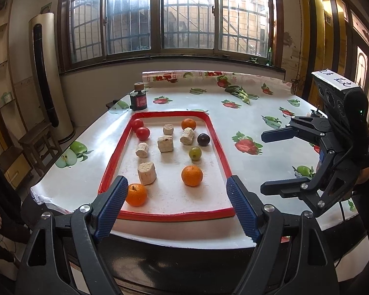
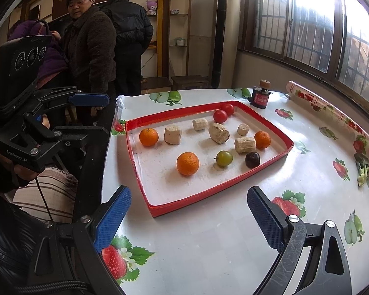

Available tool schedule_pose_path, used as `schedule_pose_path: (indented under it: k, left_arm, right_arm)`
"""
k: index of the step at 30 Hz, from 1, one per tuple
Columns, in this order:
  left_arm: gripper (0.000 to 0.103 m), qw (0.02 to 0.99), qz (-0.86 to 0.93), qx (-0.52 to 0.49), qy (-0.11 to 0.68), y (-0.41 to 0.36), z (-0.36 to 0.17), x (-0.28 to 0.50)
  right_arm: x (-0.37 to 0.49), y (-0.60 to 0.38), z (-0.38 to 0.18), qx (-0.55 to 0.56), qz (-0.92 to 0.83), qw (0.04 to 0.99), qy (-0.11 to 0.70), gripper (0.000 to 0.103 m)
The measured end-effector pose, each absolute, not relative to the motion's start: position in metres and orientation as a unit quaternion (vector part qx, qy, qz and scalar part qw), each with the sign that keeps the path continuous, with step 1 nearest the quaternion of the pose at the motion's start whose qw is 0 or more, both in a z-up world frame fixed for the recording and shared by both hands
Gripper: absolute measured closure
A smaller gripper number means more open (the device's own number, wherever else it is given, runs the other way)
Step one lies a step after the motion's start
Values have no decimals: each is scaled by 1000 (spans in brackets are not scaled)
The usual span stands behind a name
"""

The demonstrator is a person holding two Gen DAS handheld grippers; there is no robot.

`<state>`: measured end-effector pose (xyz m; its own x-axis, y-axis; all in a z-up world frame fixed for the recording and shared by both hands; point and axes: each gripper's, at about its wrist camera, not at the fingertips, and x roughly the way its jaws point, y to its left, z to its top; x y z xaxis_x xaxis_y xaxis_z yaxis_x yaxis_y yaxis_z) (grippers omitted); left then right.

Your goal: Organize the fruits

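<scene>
1. We hold both grippers off the tabletop (image 2: 209, 241) with nothing between the jaws: the left gripper (image 1: 178, 206) hangs spread wide over the near edge of the red tray (image 1: 174, 215), and the right gripper (image 2: 189, 217) stands equally wide over the bare cloth by the tray's near corner.

2. All the fruit lies inside the tray: three oranges, one at the near left corner (image 1: 136, 195), one near the middle of the near half (image 1: 192, 175) and one by the far edge (image 1: 188, 124); two tomatoes (image 1: 142, 133) touching each other in the far left corner; a green plum-like fruit (image 1: 195, 153) and a dark purple one (image 1: 203, 139) just beside each other toward the right edge.

3. Pale cut chunks (image 1: 147, 173), five of them, sit scattered between the fruits. This mixed spread could be a sorting under way or the layout wanted, so we name no single move.

4. For any grasp here, we judge it best to come straight down, jaws straddling the widest part of one fruit, and to choose one with free space on both sides so the pads do not nudge a neighbour.

5. The oranges look dimpled and firm; the tomatoes and the small fruits are smooth, glossy and round, so likely to roll or slip. The chunks look rough, fibrous and roughly cylindrical. The tray has a low red rim and a white floor dusted with crumbs; the tabletop cloth is shiny, printed with fruit.
</scene>
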<state>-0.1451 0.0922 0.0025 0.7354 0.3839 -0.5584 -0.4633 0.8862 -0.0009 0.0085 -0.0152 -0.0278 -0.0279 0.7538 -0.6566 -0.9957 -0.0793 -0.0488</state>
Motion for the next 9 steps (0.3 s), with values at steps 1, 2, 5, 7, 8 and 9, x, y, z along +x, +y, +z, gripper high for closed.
schedule_pose_path:
  k: [1,2,5,7,8,9]
  left_arm:
    - [21,929,228,-71,283,93,2,-145]
    - [21,929,228,-72,284,94,2,-145]
    - [21,928,229,-75,285,97,2,-144]
    - [21,927,230,-77,285,98,2,-144]
    - [21,927,230,-78,286,99,2,-145]
    - [21,927,231,-79,286,99,3,-145]
  right_arm:
    - [9,-14,-28,-273,681,642,222,7]
    - [10,-13,-28,-273,681,642,223,7]
    - [12,-10,-29,-272,683,640,225,7]
    - [13,-7,-30,-272,683,640,226,7]
    - [13,-6,-31,-272,683,639,226,7]
    - [13,-6,-31,-272,683,639,227,7]
